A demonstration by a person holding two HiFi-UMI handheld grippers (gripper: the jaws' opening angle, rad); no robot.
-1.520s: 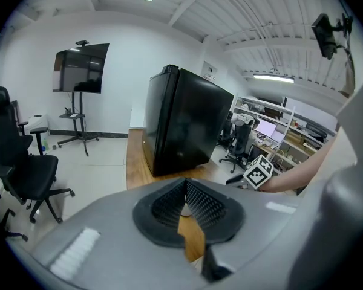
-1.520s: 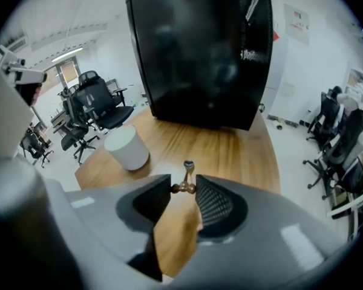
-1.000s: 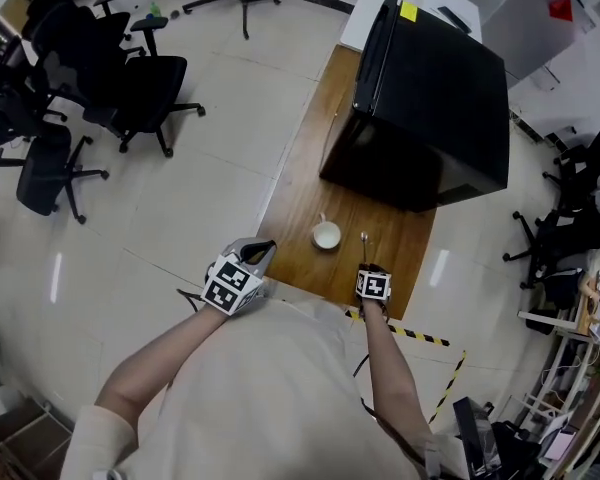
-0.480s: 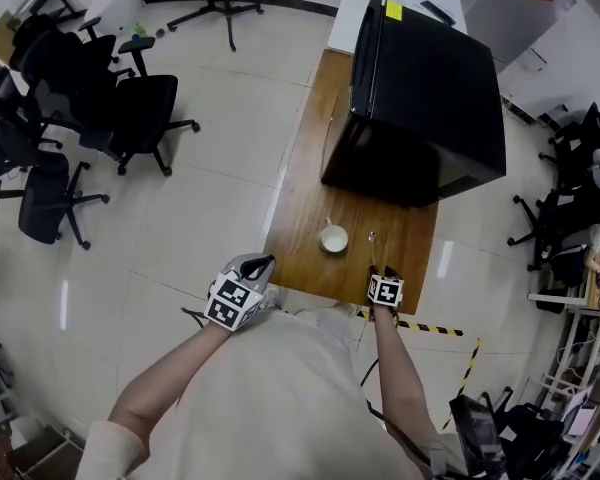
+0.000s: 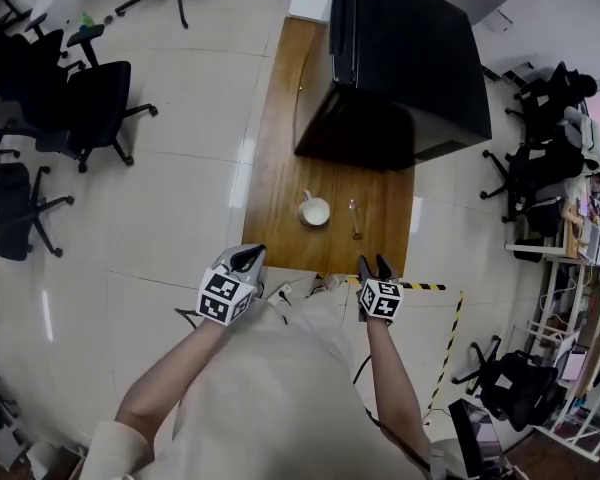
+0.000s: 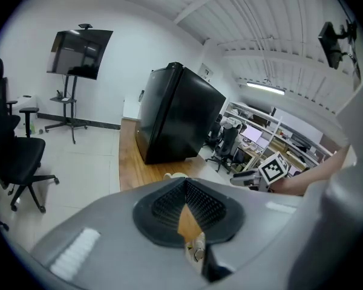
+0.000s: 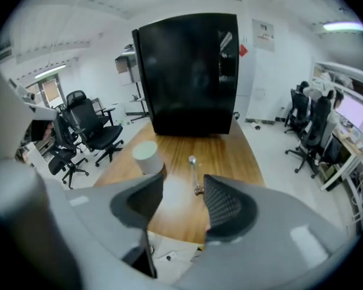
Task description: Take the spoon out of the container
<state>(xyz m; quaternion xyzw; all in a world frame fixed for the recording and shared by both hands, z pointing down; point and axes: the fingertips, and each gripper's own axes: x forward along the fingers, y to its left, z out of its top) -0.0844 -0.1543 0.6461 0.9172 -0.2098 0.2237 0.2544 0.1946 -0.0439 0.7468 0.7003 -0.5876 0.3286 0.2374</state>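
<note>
A metal spoon [image 5: 355, 218] lies flat on the wooden table [image 5: 280, 148], to the right of a white cup [image 5: 314, 211]. In the right gripper view the spoon [image 7: 194, 171] points away from me, with the cup [image 7: 148, 157] to its left. My right gripper [image 5: 373, 264] hovers at the table's near edge, short of the spoon's handle. It is open [image 7: 184, 184] with nothing between its jaws. My left gripper [image 5: 250, 255] is shut [image 6: 184, 189] and holds nothing, just off the table's near left corner.
A big black cabinet [image 5: 400, 58] fills the far half of the table. Black office chairs [image 5: 90, 98] stand on the pale floor at the left, more chairs and desks [image 5: 540, 158] at the right. Yellow-black tape [image 5: 450, 318] marks the floor near my right arm.
My right gripper has drawn back from the spoon to the table's near edge, and its jaws stand wider. The spoon stays on the wood. My view has swung over the table.
</note>
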